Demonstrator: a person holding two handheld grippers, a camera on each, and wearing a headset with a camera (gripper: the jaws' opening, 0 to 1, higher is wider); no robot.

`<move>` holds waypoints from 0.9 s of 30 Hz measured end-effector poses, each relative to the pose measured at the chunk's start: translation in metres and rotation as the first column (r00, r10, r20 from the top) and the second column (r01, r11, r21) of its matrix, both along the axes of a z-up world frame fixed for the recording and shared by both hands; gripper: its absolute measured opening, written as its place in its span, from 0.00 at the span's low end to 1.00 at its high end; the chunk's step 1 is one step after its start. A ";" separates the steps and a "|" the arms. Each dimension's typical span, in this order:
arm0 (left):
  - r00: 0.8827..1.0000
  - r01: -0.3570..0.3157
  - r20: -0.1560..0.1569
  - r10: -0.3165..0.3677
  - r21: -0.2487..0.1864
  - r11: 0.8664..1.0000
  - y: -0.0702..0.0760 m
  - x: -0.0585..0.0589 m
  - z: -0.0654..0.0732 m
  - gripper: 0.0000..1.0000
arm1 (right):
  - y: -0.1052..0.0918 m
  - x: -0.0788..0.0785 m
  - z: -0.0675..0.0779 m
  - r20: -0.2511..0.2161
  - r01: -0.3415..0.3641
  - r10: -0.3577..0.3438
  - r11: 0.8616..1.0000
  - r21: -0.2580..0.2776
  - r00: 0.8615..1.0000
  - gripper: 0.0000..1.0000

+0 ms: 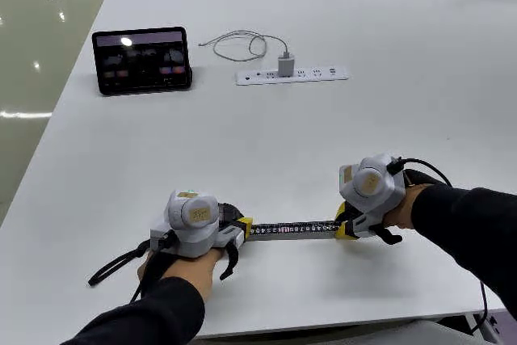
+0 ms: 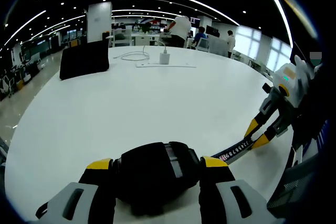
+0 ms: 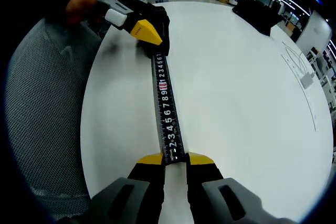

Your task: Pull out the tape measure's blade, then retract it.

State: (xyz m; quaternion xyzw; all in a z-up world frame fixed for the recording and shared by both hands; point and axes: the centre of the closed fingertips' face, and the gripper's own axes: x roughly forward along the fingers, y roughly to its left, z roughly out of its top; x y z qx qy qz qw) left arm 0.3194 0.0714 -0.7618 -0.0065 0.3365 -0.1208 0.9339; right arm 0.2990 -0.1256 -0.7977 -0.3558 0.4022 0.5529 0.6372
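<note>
A black tape measure case (image 2: 157,174) sits on the white table near its front edge, clamped between the yellow-tipped jaws of my left gripper (image 2: 157,167) (image 1: 234,228). Its dark blade (image 1: 292,229) with white numbers runs along the table to the right. My right gripper (image 3: 175,158) (image 1: 346,227) is shut on the blade's end. In the right gripper view the blade (image 3: 166,108) stretches straight away to the case (image 3: 156,30) in the other gripper. From the left gripper view the blade (image 2: 236,150) leads off to the right gripper (image 2: 257,132).
A dark tablet (image 1: 142,59) stands at the back left of the table (image 1: 266,143). A white power strip (image 1: 292,75) with a charger and coiled cable (image 1: 241,44) lies behind the middle. People stand at distant desks in the left gripper view.
</note>
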 end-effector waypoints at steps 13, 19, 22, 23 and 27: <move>1.000 -0.001 0.001 0.001 0.000 1.000 0.000 0.000 0.000 0.60 | 0.014 0.002 0.000 0.000 -0.008 0.008 1.000 0.001 1.000 0.11; 1.000 -0.002 0.004 0.002 0.000 1.000 0.001 0.000 0.000 0.60 | 0.018 0.002 0.000 0.000 -0.002 0.002 1.000 0.014 1.000 0.11; 1.000 -0.001 0.003 0.001 0.000 1.000 0.001 0.000 0.000 0.60 | 0.021 0.002 0.001 0.000 -0.004 0.004 1.000 0.020 1.000 0.11; 1.000 -0.001 0.003 0.001 0.000 1.000 0.001 0.000 0.000 0.60 | 0.022 0.002 0.001 0.000 -0.004 0.004 1.000 0.021 1.000 0.11; 1.000 -0.002 0.002 0.002 -0.001 1.000 0.001 0.000 0.000 0.60 | 0.025 0.002 0.001 0.000 -0.005 0.005 1.000 0.026 1.000 0.11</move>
